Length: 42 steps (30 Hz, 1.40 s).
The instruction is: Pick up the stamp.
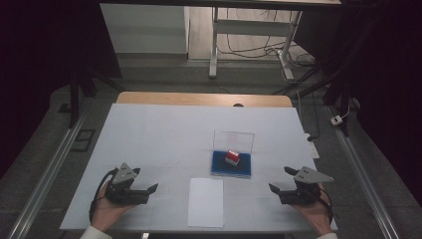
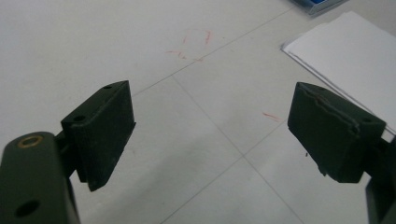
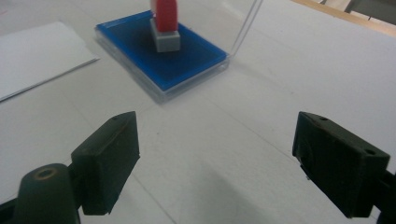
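A red stamp (image 1: 232, 157) with a grey base stands upright on a blue ink pad (image 1: 219, 167) in an open clear case, right of the table's centre. It lies far-left of the right gripper (image 1: 282, 183), whose jaws stand wide apart and hold nothing. The left gripper (image 1: 147, 185), also wide open and empty, is well apart at near left.

Surface (image 1: 149, 129): white covering, faint grid of seams, wooden edge showing along the far side. Faint red marks (image 2: 194, 44) on the covering on the left half.

White sheet of paper (image 1: 205, 201) lies flat near the front edge, about centre. Just beyond it and slightly right, apart from it, a blue pad in a clear case (image 1: 224, 167) lies flat; its clear lid (image 1: 233, 140) stands upright at the far side. A red-and-grey stamp (image 1: 232, 158) stands on the blue pad.
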Tool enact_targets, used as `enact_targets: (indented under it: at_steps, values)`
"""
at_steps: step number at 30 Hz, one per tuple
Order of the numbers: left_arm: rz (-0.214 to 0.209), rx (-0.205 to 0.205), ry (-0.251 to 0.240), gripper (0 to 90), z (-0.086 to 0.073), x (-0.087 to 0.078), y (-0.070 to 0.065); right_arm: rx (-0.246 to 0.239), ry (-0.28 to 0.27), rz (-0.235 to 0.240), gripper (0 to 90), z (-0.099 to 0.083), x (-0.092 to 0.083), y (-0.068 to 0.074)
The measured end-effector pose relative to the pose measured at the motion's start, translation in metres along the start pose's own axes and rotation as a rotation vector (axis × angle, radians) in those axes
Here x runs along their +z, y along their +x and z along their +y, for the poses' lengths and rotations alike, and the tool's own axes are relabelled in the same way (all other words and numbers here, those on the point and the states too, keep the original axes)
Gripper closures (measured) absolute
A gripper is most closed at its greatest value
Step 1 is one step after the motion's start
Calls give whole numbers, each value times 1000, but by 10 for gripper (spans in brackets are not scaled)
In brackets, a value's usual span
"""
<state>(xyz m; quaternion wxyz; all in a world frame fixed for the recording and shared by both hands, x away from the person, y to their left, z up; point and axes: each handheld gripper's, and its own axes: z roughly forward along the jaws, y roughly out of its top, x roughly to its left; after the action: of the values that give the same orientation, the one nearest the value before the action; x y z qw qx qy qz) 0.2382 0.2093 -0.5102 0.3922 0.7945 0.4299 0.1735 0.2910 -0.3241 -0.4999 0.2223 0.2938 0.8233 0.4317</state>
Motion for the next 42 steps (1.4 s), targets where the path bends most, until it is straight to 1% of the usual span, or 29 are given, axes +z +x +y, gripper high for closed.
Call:
enact_targets:
  at_steps: [4,7,13,22,25,27,30,31,34,37,38,42]
  values:
    - [-13,-14,-12,150,-1,-4,0,10,-22,1,180,2,-5,1]
    - [-20,-8,-10,151,-3,-5,1,10,-19,-9,200,4,-7,1]
    - [-29,-12,-11,151,-5,-6,3,18,-8,0,218,3,-7,0]
    - [-23,-21,-16,156,-4,-8,6,16,-9,3,235,6,-7,1]
    - [-19,-22,-19,157,-4,-8,7,5,-5,-1,245,8,-9,3]
    - [-12,-21,-18,161,-3,-8,7,10,-9,5,252,11,-10,3]
    - [-16,-15,-15,162,-2,-7,7,9,-10,8,255,12,-9,3]
    - [-17,-12,-12,163,-2,-6,7,13,1,3,257,14,-9,3]
    - [-20,-10,-11,163,-2,-5,8,20,2,7,262,16,-9,3]
    - [-27,-8,-12,164,-1,-6,8,17,8,5,264,20,-10,2]
    - [-28,-8,-12,165,-1,-6,8,16,11,-1,265,22,-10,2]
    - [-32,-12,-9,166,-1,-6,8,17,14,11,271,34,-9,2]
